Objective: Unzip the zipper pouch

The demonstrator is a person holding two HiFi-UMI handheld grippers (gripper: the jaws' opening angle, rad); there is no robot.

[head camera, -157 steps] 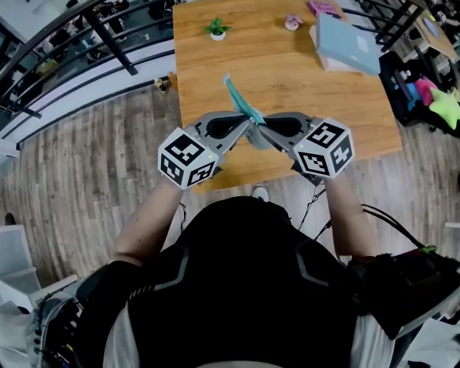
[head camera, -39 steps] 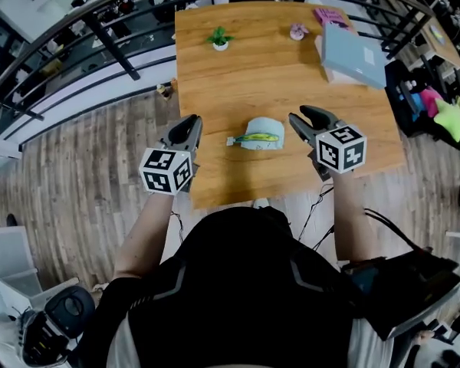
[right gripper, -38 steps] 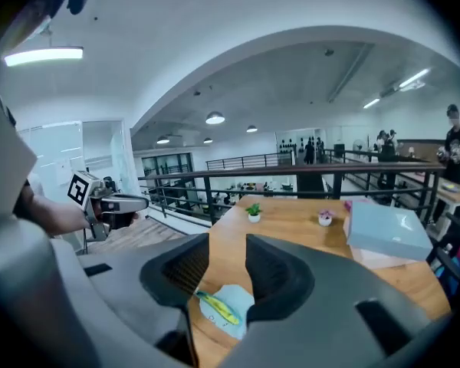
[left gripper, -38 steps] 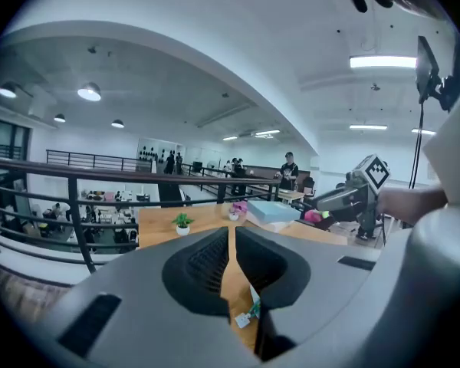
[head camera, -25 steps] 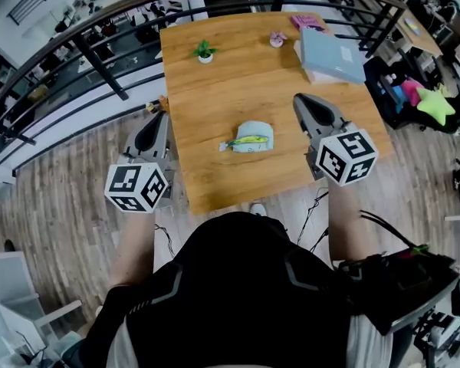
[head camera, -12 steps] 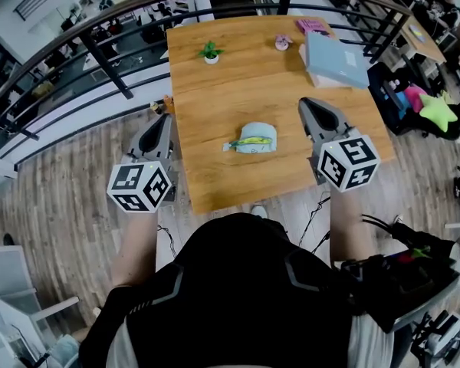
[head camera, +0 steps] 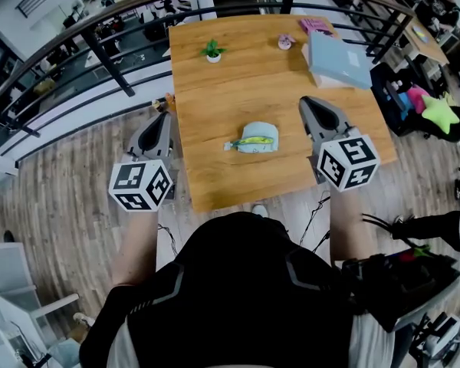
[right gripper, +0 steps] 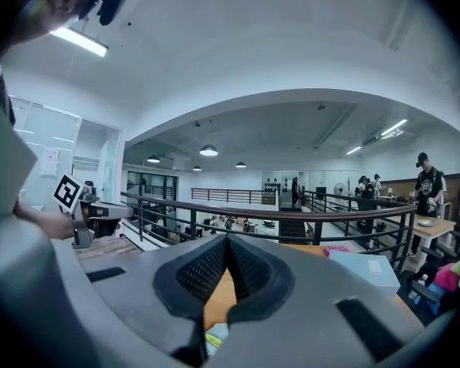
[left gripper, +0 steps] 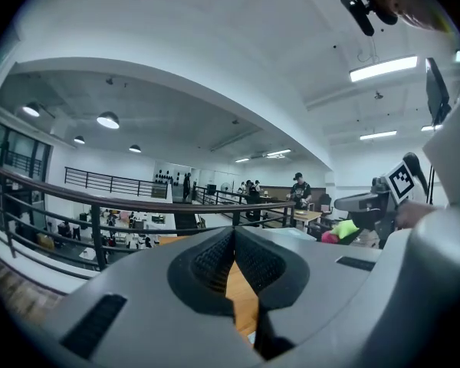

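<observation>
We see the pouch (head camera: 254, 138) lying flat on the wooden table (head camera: 238, 83), near the front edge and about mid-width. It is light blue, with a yellow-green strip along its near side and a small tab sticking out to the left. Nothing touches it, and we cannot tell whether its zipper is open. Our left gripper (head camera: 162, 118) hangs off the table's left edge, over the plank floor (head camera: 84, 167) and well apart from the pouch. Its jaws are pressed together with nothing between them. Our right gripper (head camera: 307, 103) is over the table, right of the pouch and clear of it, jaws likewise clenched on nothing. In the right gripper view a bit of the pouch shows low down under the jaws. Both grippers point away from us. At the far end of the table sit a small potted plant (head camera: 213, 50), a small pinkish thing (head camera: 286, 42), a light blue book (head camera: 339, 48) and a pink item (head camera: 316, 25) behind it. A dark railing (head camera: 106, 50) curves round beyond the table.
</observation>
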